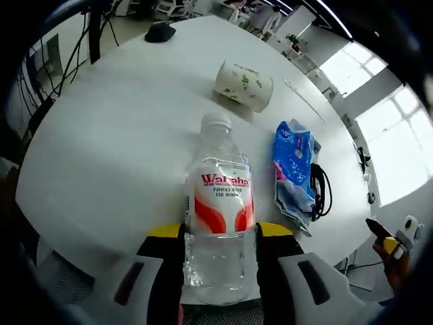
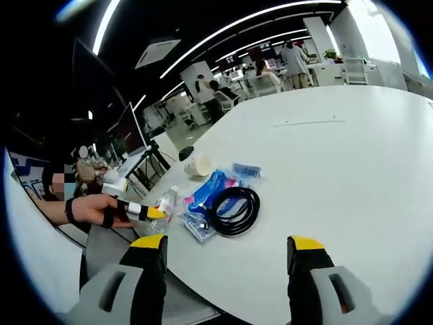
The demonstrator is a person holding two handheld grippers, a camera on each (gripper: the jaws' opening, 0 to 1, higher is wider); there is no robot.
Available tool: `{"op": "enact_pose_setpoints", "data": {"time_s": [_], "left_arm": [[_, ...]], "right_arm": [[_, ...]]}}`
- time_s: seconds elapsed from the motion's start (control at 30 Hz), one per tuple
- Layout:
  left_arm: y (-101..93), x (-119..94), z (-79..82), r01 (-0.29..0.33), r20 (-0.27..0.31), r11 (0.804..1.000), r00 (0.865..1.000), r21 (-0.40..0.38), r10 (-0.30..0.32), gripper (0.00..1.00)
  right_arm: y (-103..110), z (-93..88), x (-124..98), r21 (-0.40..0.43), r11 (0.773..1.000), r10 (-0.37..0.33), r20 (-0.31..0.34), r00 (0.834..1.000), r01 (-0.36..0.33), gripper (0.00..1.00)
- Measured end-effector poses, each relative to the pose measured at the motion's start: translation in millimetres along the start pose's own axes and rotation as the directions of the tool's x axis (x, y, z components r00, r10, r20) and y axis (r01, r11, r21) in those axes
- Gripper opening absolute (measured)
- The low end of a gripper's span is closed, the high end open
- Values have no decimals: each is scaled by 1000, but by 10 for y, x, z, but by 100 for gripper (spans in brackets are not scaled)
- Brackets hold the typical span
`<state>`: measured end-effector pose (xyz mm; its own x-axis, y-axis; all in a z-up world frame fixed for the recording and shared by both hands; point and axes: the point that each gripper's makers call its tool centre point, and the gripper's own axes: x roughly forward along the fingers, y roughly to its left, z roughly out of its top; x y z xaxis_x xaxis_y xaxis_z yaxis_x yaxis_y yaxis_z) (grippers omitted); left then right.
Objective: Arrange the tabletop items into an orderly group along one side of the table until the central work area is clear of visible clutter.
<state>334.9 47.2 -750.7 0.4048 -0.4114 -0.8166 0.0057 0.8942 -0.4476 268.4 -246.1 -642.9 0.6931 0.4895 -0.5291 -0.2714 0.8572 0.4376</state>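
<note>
The left gripper (image 1: 220, 237) clamps a clear Wahaha water bottle (image 1: 218, 217) between its yellow-tipped jaws at the near edge of a round white table (image 1: 108, 149), the bottle's white cap pointing away from the gripper. Beyond the cap a paper cup (image 1: 243, 85) printed with green leaves lies on its side. Just right of the bottle lies a blue snack packet (image 1: 292, 172), with a coiled black cable (image 1: 319, 191) touching its far side. A dark computer mouse (image 1: 160, 32) sits well ahead at the far rim. The right gripper (image 2: 226, 247) hovers with its jaws spread wide and nothing between them, the cable (image 2: 231, 210) and packet (image 2: 206, 196) just ahead of its left jaw. To its left, a person's hand (image 2: 91, 208) holds the left gripper (image 2: 145, 212) on the bottle (image 2: 164, 203).
</note>
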Motion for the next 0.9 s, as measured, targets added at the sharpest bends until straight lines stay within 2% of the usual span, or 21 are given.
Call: {"op": "enact_pose_setpoints", "data": {"time_s": [0.3, 0.57, 0.77, 0.9], "left_arm": [[44, -49, -41, -6, -20, 1000, 1000, 25, 6, 40], [73, -79, -53, -28, -56, 989, 998, 144, 37, 41], [55, -76, -28, -37, -70, 984, 996, 176, 50, 42], [30, -60, 48, -48, -51, 977, 997, 207, 60, 43]], "right_arm": [[-1, 27, -10, -1, 1000, -1, 9, 1000, 1, 73], [-24, -16, -32, 6, 1000, -9, 2, 1000, 9, 73], [0, -9, -19, 3, 1000, -4, -1, 1000, 4, 73], [18, -2, -3, -3, 1000, 1, -7, 1000, -1, 73]]}}
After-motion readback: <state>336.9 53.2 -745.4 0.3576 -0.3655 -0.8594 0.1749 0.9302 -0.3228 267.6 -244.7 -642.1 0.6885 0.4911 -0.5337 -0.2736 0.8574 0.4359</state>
